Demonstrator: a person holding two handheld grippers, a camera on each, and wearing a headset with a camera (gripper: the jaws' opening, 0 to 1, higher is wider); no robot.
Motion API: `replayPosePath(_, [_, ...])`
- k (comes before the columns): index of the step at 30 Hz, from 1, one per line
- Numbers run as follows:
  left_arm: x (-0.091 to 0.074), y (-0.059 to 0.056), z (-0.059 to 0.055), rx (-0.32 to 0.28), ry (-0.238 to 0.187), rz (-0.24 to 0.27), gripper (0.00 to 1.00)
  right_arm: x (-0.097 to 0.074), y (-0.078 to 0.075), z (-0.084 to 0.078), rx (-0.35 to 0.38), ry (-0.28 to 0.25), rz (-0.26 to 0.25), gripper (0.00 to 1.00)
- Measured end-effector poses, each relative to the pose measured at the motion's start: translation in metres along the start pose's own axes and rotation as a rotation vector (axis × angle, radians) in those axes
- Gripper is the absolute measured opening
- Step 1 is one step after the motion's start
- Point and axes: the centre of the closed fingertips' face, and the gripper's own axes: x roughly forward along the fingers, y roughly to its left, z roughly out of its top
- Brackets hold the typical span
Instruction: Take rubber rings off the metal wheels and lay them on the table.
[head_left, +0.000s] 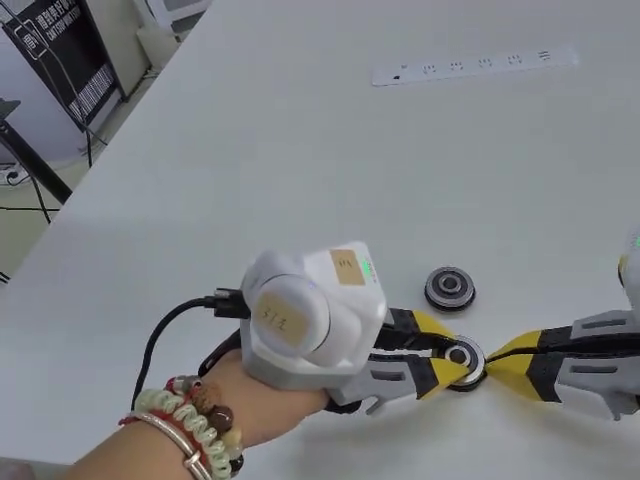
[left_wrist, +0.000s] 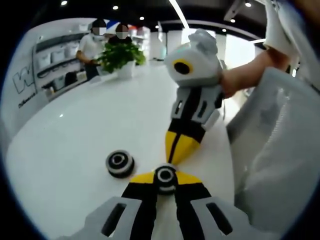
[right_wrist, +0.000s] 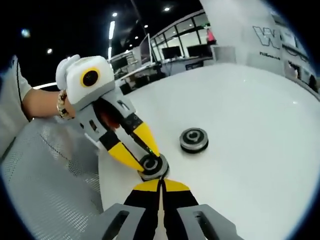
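Note:
A metal wheel (head_left: 462, 357) with a black rubber ring lies on the white table (head_left: 300, 150). My left gripper (head_left: 458, 358) reaches in from the left and is shut on this wheel (left_wrist: 165, 176), a jaw on each side. From the right, my right gripper (head_left: 488, 364) meets the same wheel (right_wrist: 154, 166). Its yellow jaws are pressed together at the black rim, so the right gripper (right_wrist: 161, 181) looks shut on the ring's edge. A second wheel (head_left: 449, 288) with its ring on lies flat just beyond, apart from both grippers.
A white power strip (head_left: 475, 65) lies at the far side of the table. The table's left edge runs diagonally, with a black stand (head_left: 30, 150) on the floor past it. A potted plant (left_wrist: 120, 55) and two people stand far off.

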Motion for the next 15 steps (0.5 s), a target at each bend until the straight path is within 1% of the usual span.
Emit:
replayPosePath(4, [-0.0001, 0.0001, -0.0002, 0.0, -0.001, 0.001, 0.14, -0.0016, -0.0014, 0.0021, 0.106, -0.045, 0.015, 0.0])
replayPosePath(6, [-0.0002, 0.0002, -0.0003, 0.0, 0.0, 0.002, 0.14, -0.0025, -0.0026, 0.0028, 0.149, -0.063, 0.013, 0.0])
replayPosePath(8, [-0.0003, 0.0004, -0.0004, 0.0, 0.0, 0.002, 0.14, -0.0047, -0.004, 0.0054, 0.172, -0.085, 0.012, 0.0])
replayPosePath(10, [-0.0001, 0.0002, -0.0003, -0.002, -0.001, 0.003, 0.14, -0.005, -0.0039, 0.0055, 0.155, -0.085, 0.002, 0.0])
replayPosePath(11, [0.0001, 0.0001, -0.0002, -0.001, -0.001, 0.002, 0.14, -0.0041, -0.0042, 0.0039, 0.121, -0.072, -0.011, 0.0])
replayPosePath(12, [0.0001, 0.0001, -0.0002, -0.001, -0.001, 0.002, 0.14, -0.0037, -0.0038, 0.0039, 0.113, -0.07, -0.013, 0.0])
replayPosePath(14, [0.0002, 0.0001, -0.0002, 0.0, -0.001, 0.002, 0.14, -0.0034, -0.0034, 0.0043, 0.12, -0.07, -0.008, 0.0])
replayPosePath(15, [0.0002, 0.0002, -0.0002, -0.001, -0.001, 0.002, 0.14, -0.0038, -0.0038, 0.0047, 0.144, -0.077, 0.0, 0.0])
